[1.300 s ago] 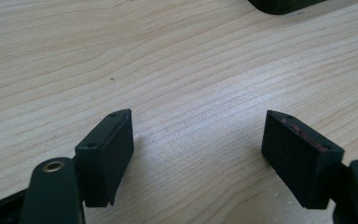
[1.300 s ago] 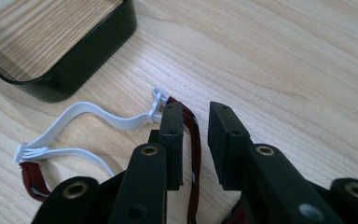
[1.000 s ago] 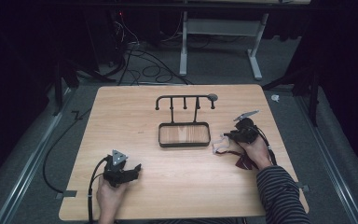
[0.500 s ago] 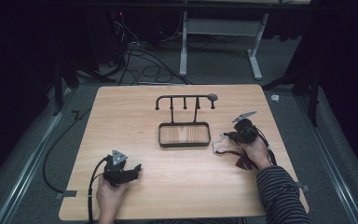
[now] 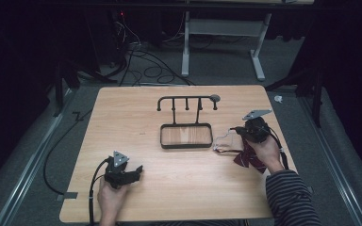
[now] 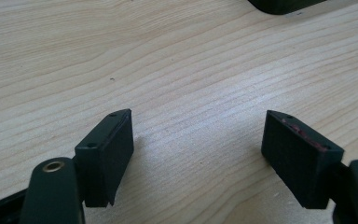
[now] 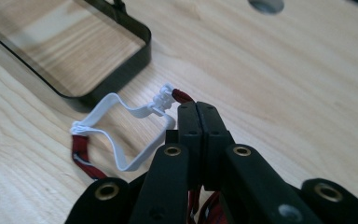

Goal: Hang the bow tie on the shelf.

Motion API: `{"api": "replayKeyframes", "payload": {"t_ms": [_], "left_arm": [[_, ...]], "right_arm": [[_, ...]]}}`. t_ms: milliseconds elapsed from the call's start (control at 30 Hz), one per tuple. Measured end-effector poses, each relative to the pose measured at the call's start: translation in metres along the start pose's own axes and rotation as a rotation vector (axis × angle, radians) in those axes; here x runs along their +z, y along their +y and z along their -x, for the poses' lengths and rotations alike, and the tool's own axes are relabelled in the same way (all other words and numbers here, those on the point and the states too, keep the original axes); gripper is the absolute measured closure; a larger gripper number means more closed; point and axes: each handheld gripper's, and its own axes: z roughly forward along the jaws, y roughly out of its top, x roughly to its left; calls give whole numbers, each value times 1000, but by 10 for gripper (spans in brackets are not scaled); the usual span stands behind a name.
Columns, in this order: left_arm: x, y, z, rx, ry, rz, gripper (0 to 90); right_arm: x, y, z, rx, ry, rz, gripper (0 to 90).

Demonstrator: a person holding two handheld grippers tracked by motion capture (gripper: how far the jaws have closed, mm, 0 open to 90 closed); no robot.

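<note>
Beside the rack (image 5: 187, 123) on the surface (image 5: 136, 117), the right gripper (image 7: 198, 108), fingers fully closed, pinches a red bow tie (image 5: 248, 155); lifting slowly should keep its white strap (image 7: 121, 125) untangled. Left gripper (image 6: 198, 144) rests wide open, empty.

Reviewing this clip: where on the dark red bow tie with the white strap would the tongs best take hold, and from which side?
Grip the red band beside the white clasp, coming from above. The strap stands up in a loop there, while the bow lies flat.

Blk claws (image 7: 198, 109) w/ brass-ringed screw holes; striped sleeve (image 5: 290, 197).
</note>
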Motion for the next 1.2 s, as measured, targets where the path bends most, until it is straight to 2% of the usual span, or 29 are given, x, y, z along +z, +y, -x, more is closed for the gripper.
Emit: {"api": "replayKeyframes", "payload": {"t_ms": [33, 133, 233, 400, 567, 867, 1200], "left_arm": [[0, 0, 0, 0, 0, 0, 256], [0, 0, 0, 0, 0, 0, 256], [0, 0, 0, 0, 0, 0, 256], [0, 0, 0, 0, 0, 0, 256], [0, 0, 0, 0, 0, 0, 256], [0, 0, 0, 0, 0, 0, 256], [0, 0, 0, 0, 0, 0, 256]], "right_arm": [[-9, 4, -3, -11, -9, 19, 900], [-19, 9, -7, -31, -20, 40, 900], [-25, 12, -9, -39, -26, 53, 900], [-44, 22, -19, -80, -38, 99, 900], [-55, 29, -25, -111, -42, 127, 900], [-74, 43, -42, -164, -13, 180, 900], [-86, 53, -55, -184, 26, 221, 900]]}}
